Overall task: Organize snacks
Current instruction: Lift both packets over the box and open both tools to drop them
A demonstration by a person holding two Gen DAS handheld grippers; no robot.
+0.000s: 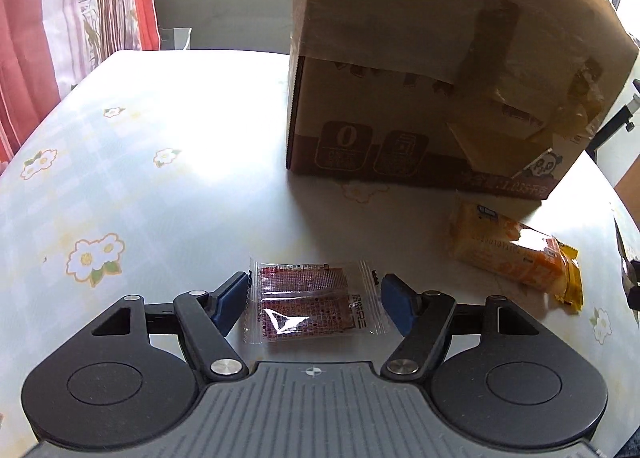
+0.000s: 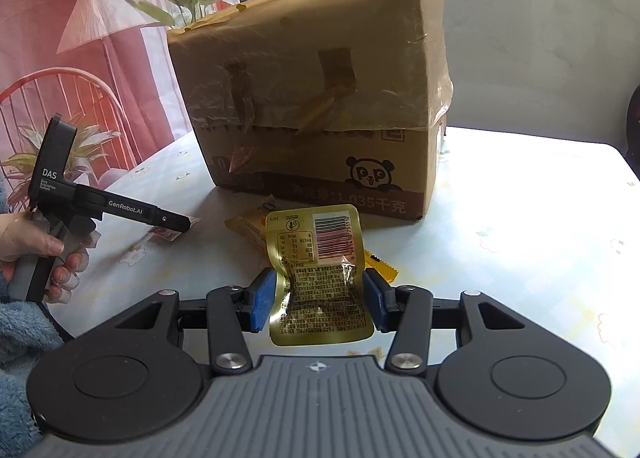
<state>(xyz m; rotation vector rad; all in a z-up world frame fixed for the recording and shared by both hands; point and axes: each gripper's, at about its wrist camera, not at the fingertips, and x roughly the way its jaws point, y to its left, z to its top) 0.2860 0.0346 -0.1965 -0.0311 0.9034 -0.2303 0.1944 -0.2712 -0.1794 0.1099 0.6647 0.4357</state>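
Note:
A clear packet with red snacks (image 1: 304, 290) lies flat on the table between the blue pads of my left gripper (image 1: 314, 304). The jaws stand open, with a small gap on each side of the wrapper. An orange-yellow wrapped snack (image 1: 516, 254) lies to the right, near the foot of a large taped cardboard box (image 1: 420, 69). My right gripper (image 2: 320, 304) is shut on a gold foil pouch (image 2: 320, 258), which is crumpled at its waist and held above the table. The right wrist view also shows the left gripper (image 2: 176, 221) over the red packet (image 2: 162, 234).
The table (image 1: 140, 177) has a pale flowered cloth and a rounded edge. A hand (image 2: 24, 242) in a fuzzy blue sleeve holds the left gripper. A red wire chair (image 2: 60, 97) and curtains stand beyond the table's left side.

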